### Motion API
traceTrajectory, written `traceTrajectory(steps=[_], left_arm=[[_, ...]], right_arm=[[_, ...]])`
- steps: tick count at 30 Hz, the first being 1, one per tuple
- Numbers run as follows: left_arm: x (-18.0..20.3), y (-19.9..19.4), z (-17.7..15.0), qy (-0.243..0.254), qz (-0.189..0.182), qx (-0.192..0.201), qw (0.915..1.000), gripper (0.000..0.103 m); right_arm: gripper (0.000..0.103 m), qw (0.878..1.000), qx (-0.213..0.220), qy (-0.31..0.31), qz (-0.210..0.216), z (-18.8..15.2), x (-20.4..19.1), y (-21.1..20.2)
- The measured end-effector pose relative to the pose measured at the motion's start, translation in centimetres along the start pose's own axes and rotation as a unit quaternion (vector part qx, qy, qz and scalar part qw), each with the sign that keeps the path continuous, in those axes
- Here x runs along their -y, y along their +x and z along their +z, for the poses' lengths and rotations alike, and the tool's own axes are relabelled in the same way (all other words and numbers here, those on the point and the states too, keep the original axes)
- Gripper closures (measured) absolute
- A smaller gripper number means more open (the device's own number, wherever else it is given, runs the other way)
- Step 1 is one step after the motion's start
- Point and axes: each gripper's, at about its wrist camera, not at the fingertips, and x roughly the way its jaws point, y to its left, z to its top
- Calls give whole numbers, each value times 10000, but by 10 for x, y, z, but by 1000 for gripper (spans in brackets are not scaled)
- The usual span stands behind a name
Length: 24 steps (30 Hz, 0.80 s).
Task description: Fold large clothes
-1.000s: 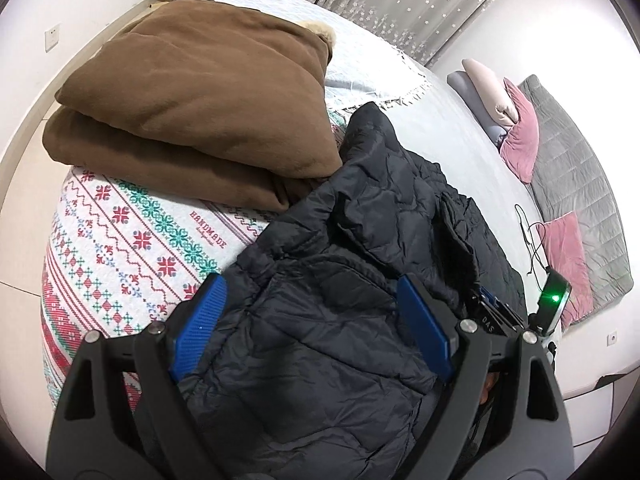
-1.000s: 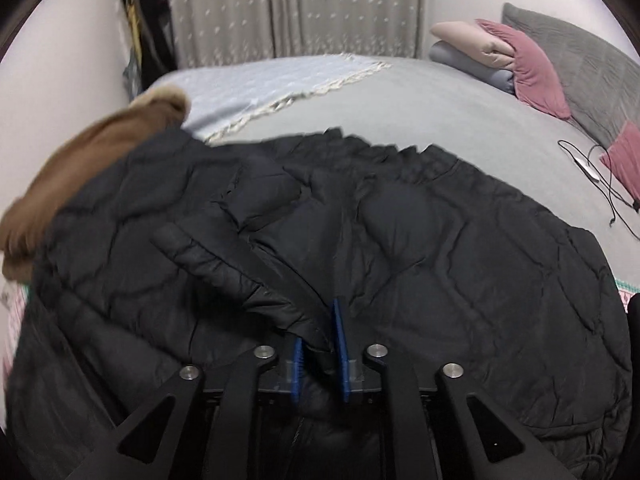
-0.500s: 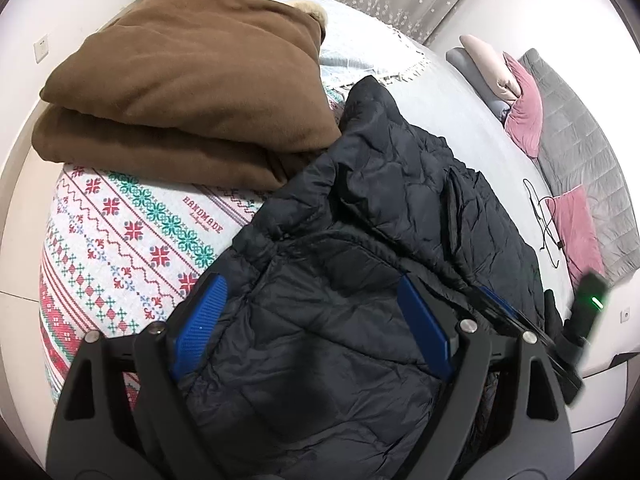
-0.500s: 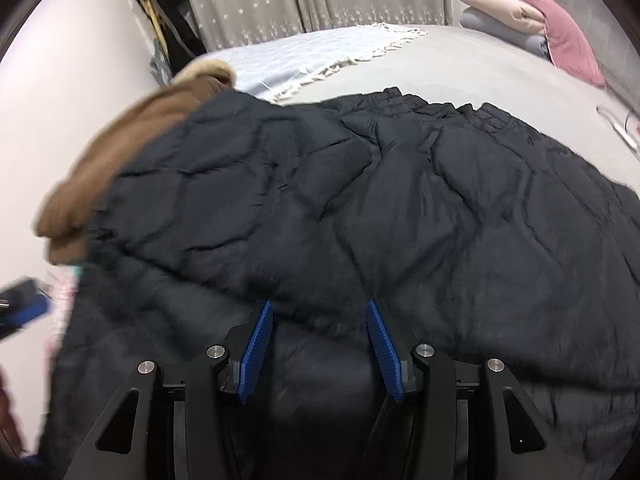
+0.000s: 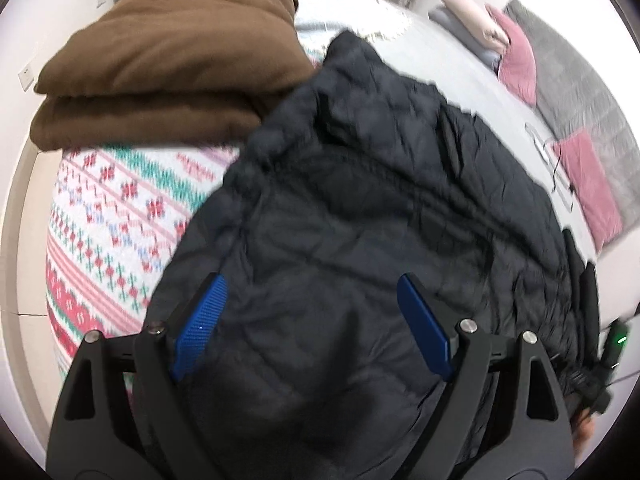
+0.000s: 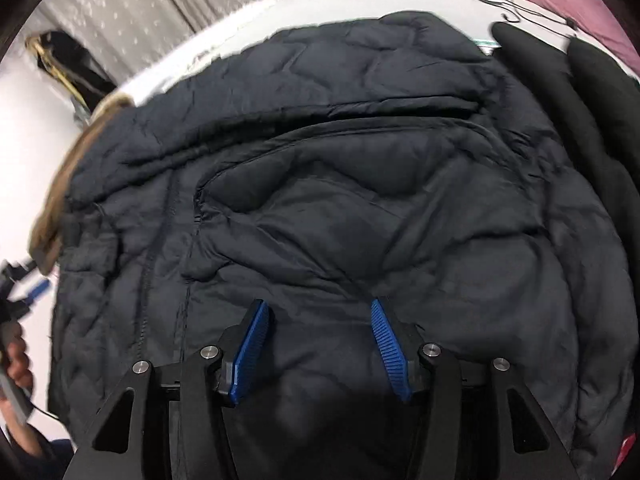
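Observation:
A large black quilted puffer jacket [image 5: 384, 216] lies spread on the bed; it also fills the right wrist view [image 6: 360, 200], with a folded flap lying across its upper part. My left gripper [image 5: 312, 292] is open and empty, hovering just above the jacket's near part. My right gripper [image 6: 320, 312] is open and empty, close over the jacket's near edge. The left gripper shows at the left edge of the right wrist view [image 6: 24, 292]. The right gripper's body with a green light shows at the right edge of the left wrist view [image 5: 614, 344].
A folded brown blanket [image 5: 172, 68] lies at the jacket's far left on a red, green and white patterned bedcover [image 5: 120, 208]. Pink and grey pillows [image 5: 516, 56] and a cable [image 5: 556, 168] lie on the grey bed to the right. Curtains [image 6: 132, 12] hang behind.
My right gripper let go of the jacket fold, opened, and swung to look down over the jacket. The folded part now lies flat. My left gripper stayed open and shifted slightly.

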Motion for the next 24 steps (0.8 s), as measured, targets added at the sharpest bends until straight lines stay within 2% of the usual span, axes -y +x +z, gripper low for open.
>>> traceTrajectory(steps=[2, 5, 8, 12, 18, 24], left_arm=[[-3, -5, -6, 35, 11, -51, 10000, 16], [-10, -22, -17, 33, -6, 54, 10000, 16], [-14, -35, -30, 215, 86, 114, 9997, 16], [-24, -47, -48, 330, 130, 68, 9993, 16], [-56, -65, -69, 140, 207, 103, 9996, 16], [-95, -96, -75, -158, 323, 478, 9982, 16]], right_arm=[[48, 9993, 270, -237, -92, -5, -4, -21], [48, 9972, 241, -445, -559, -18, 0, -35], [48, 9961, 165, -265, -821, -26, 21, -43], [48, 9967, 20, -17, -812, -47, 53, -56], [48, 9970, 38, -246, -735, -81, 60, -80], [48, 9957, 226, -149, -886, -103, 77, -109]])
